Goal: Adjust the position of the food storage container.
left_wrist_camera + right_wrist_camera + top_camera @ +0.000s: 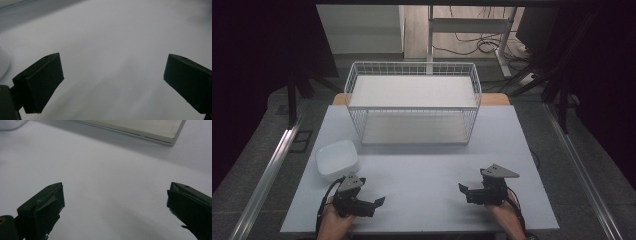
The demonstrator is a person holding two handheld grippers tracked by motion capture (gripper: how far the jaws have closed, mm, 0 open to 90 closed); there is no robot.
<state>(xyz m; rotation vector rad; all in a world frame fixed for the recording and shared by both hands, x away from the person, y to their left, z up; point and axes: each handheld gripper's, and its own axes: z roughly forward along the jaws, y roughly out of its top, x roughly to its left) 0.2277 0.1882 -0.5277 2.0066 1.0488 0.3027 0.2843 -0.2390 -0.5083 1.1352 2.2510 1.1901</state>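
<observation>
My left gripper point(379, 201) rests low over the front left of the white table point(422, 175), held by a hand, its tips pointing toward the middle. In the left gripper view its jaws stand wide apart, the left gripper point(113, 72) open over bare table. My right gripper point(462, 188) sits at the front right, tips pointing left. The right gripper point(115, 200) is open too, nothing between its fingers point(45, 207). A white bowl point(336, 158) lies just behind the left gripper. A white wire rack point(413, 102) with two shelves stands at the back centre.
The rack's lower shelf board point(140, 127) shows at the top of the right gripper view. The bowl's rim point(3, 63) sits at the left edge of the left gripper view. Metal rails point(267, 170) run along both sides of the table. Dark curtains flank the scene.
</observation>
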